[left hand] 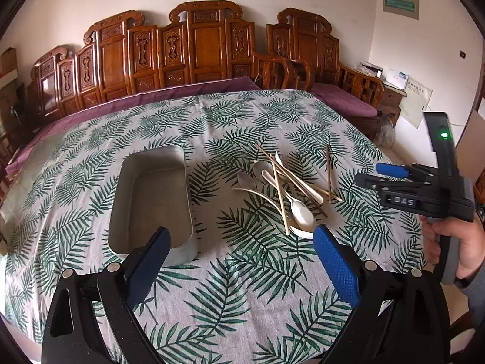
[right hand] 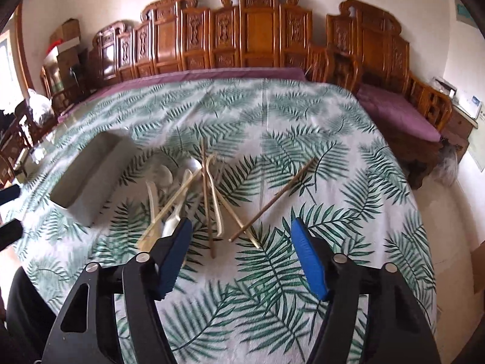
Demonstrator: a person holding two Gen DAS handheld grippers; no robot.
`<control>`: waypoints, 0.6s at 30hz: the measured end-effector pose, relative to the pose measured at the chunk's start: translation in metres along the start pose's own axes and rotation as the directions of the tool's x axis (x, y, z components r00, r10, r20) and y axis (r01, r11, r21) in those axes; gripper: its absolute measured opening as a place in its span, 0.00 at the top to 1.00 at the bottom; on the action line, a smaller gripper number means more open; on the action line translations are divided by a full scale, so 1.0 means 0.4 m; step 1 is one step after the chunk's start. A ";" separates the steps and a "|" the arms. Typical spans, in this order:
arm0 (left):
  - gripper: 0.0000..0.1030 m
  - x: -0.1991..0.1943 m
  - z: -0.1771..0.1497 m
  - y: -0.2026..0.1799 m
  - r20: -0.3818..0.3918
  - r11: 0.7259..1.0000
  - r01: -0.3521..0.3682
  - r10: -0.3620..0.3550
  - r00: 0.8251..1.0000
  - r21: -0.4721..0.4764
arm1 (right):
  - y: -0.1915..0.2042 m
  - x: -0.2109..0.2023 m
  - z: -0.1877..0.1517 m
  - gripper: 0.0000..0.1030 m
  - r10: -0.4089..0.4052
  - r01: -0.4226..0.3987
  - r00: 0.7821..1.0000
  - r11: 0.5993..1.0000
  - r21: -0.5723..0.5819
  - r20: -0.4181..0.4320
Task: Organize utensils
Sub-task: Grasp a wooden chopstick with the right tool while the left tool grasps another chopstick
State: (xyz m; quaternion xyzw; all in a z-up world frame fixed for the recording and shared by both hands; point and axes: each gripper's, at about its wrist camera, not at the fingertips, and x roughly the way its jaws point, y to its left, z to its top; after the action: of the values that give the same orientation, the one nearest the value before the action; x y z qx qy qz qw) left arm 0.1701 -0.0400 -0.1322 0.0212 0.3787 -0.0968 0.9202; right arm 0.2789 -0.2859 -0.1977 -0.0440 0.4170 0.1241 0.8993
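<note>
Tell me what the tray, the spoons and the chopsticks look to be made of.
Tray: likely metal, aluminium or steel, with a dull matte grey sheen and thin rounded walls.
Spoons: probably ceramic or white plastic, smooth and glossy; the look leaves it open.
Chopsticks: seemingly bamboo or wood, thin, matte tan sticks.
All of them lie on a leaf-print tablecloth, evidently woven fabric.

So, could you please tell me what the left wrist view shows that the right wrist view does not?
Only the left wrist view shows inside the metal tray, the right gripper and the hand holding it. Only the right wrist view shows cardboard boxes at far left. Both show the open left gripper, the chopsticks, the white spoons and the leaf-print tablecloth.
</note>
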 end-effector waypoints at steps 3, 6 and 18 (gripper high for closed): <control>0.16 0.022 0.008 -0.006 -0.014 1.000 0.003 -0.003 1.000 0.009 | -0.016 0.074 0.009 0.42 -0.006 0.006 0.998 1.000 -0.005 -0.063; 0.16 0.046 0.019 -0.017 -0.027 1.000 0.000 0.001 1.000 0.022 | -0.044 0.122 0.023 0.45 0.002 0.000 0.995 1.000 0.015 -0.097; 0.23 0.152 0.054 -0.073 -0.092 0.997 0.023 -0.016 0.996 0.075 | -0.163 0.274 0.102 0.57 0.005 0.017 0.986 0.991 0.135 -0.165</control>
State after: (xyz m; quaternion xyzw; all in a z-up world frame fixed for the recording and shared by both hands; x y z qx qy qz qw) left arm 0.2216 -0.0809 -0.1586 0.0570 0.4165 -0.1191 0.8995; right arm 0.3942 -0.3209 -0.2562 0.0062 0.4974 0.0886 0.8630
